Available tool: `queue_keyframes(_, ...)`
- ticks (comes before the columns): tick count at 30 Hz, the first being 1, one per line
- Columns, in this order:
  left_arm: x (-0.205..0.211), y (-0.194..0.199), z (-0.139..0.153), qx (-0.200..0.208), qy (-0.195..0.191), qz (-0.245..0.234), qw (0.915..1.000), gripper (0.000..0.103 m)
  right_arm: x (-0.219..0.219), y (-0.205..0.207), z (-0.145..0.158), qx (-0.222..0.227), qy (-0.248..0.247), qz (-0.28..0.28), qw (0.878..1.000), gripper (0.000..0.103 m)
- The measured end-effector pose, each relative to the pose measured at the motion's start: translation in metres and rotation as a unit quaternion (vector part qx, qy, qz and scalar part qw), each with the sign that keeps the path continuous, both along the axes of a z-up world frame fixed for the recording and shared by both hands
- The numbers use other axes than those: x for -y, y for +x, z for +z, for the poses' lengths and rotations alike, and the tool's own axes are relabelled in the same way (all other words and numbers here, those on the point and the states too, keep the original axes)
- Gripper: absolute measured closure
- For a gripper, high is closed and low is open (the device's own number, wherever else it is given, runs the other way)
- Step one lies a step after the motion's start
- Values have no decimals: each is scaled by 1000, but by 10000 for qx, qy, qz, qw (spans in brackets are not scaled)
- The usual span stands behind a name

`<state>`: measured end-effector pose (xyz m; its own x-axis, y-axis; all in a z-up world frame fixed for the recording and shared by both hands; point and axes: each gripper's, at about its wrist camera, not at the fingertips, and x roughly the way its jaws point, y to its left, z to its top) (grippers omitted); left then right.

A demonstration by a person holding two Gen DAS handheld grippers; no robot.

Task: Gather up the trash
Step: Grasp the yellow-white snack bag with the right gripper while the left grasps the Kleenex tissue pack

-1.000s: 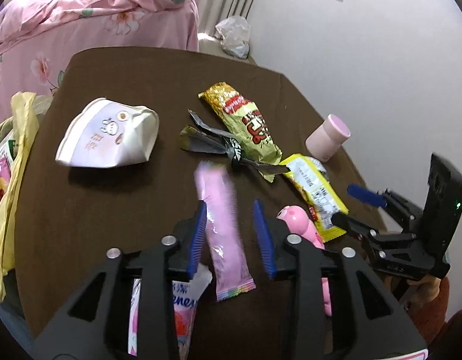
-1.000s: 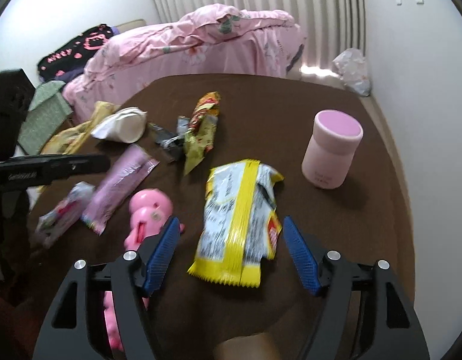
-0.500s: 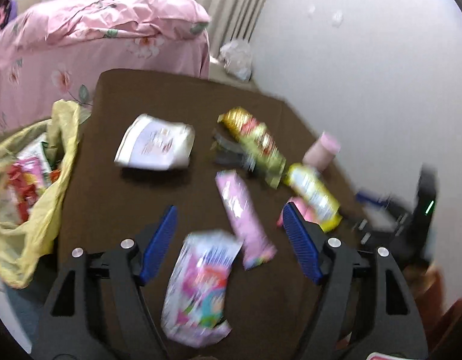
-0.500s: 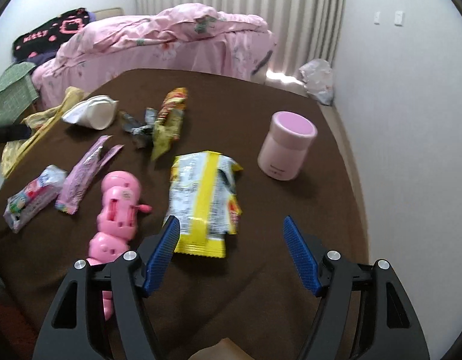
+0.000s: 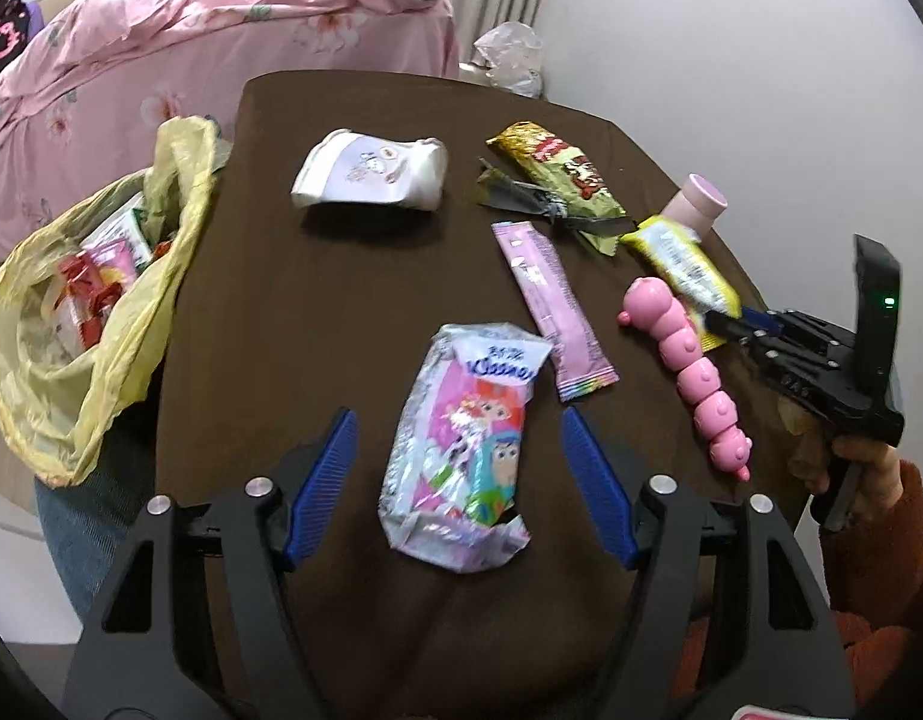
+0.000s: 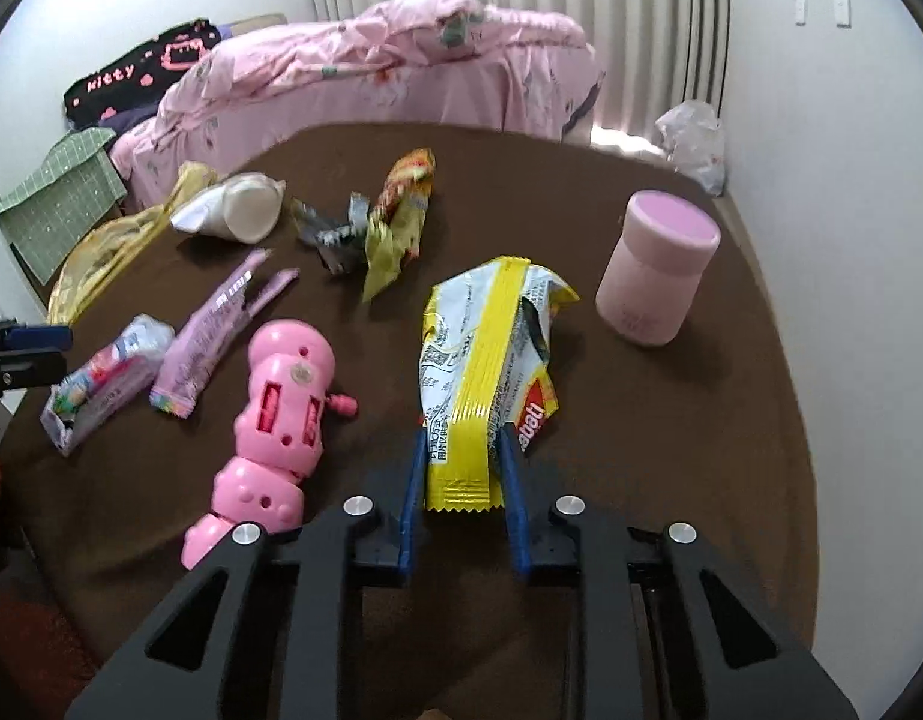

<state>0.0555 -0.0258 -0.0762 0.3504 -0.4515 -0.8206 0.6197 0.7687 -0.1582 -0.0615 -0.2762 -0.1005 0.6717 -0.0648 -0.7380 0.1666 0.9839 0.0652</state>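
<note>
We've got the right hand-held gripper (image 6: 461, 474) w/ jaws just closed, pinching the yellow wrapper (image 6: 491, 360) at its near end on the table (image 6: 671, 450). Left hand-held gripper (image 5: 458, 486) is spread wide, straddling the tissue pack (image 5: 461, 444), not touching. Yellow bag (image 5: 83, 324) hangs at table's left edge.

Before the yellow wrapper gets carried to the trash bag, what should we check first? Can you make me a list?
1. Right gripper clamped on the yellow-and-white crinkly snack wrapper, its jaws having just closed: ok.
2. Wrapper clear of the pink plastic caterpillar toy: ok.
3. Pink cylindrical cup upright, away from the wrapper: ok.
4. Yellow plastic trash bag mouth open: ok.
5. Left gripper open, holding nothing: ok.
6. Grip firm enough for lifting: cannot tell.
</note>
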Motion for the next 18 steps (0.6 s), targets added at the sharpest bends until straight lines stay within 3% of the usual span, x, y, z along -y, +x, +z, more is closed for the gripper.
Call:
queue_keyframes(4, -7, 2, 1, -52, 49, 202, 9998, 46, 0, -6, 14, 193, -49, -51, 9998, 84)
queue_keyframes(9, -1, -11, -5, -146, 231, -60, 9996, 46, -4, -9, 20, 265, -74, -7, 9996, 84)
queue_keyframes(16, 3, -8, -12, -171, 369, 49, 9992, 47, -15, -10, 20, 237, -187, 152, 9994, 84)
queue_keyframes(18, 6, -5, -16, -258, 420, 56, 9988, 53, -16, -11, 21, 269, -154, 160, 9994, 84)
